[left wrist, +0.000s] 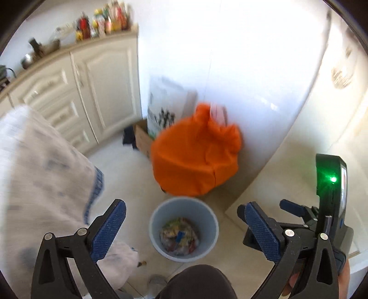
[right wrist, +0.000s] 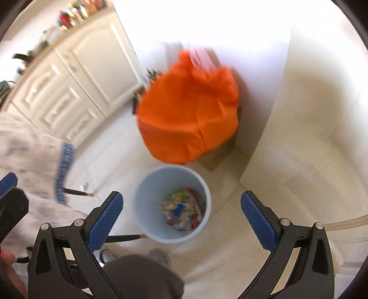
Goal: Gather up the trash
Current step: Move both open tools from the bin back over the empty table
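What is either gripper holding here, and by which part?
Nothing: the left gripper and right gripper are open and empty above the bin.

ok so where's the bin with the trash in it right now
The light blue bin stands on the floor low in the centre of both wrist views, just in front of the orange bag, with the cloth-covered table to its left.

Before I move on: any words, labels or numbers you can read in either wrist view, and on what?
None can be read.
White sack behind the orange bag: dark print, too blurred.
Bottles on the counter: labels too small and blurred.
Wrappers in the blue bin: print too small.
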Motion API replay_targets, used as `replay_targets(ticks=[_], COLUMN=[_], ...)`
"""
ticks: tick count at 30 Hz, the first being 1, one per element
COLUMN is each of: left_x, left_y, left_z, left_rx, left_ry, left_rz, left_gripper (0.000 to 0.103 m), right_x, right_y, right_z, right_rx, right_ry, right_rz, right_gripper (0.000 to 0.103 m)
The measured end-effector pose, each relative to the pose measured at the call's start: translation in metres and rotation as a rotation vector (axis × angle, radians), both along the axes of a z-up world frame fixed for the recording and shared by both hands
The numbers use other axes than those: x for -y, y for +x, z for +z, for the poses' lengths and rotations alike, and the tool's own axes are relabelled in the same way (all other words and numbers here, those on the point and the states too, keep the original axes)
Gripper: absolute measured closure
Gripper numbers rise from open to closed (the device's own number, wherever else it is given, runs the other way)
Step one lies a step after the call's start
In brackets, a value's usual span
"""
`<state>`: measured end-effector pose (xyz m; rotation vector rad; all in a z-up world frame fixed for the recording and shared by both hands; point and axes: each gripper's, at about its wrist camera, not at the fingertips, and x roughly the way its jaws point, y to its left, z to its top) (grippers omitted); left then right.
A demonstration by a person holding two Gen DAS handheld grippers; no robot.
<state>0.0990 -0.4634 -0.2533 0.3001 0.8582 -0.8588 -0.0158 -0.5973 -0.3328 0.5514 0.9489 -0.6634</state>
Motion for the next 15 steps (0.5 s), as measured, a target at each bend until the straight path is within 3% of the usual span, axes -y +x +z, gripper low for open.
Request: replay_targets(ticks=[7, 15], left_x=[-0.096, -0.236], left_y=[-0.042, -0.087], left_z=[0.086, 0.17], left_rx=[0.13, 0.278], left_ry=[-0.063, -0.155], left_rz=[0.081, 0.241], left_gripper=[0.001, 0.001], right_x=[-0.068, -0.163], right_y=[0.005, 0.028], right_z=[0.103, 0.194], right_rx=[0.129, 0.275], right_ry=[-0.108, -0.21], right_rz=[0.081, 0.213], right_gripper=[0.0, 0.0])
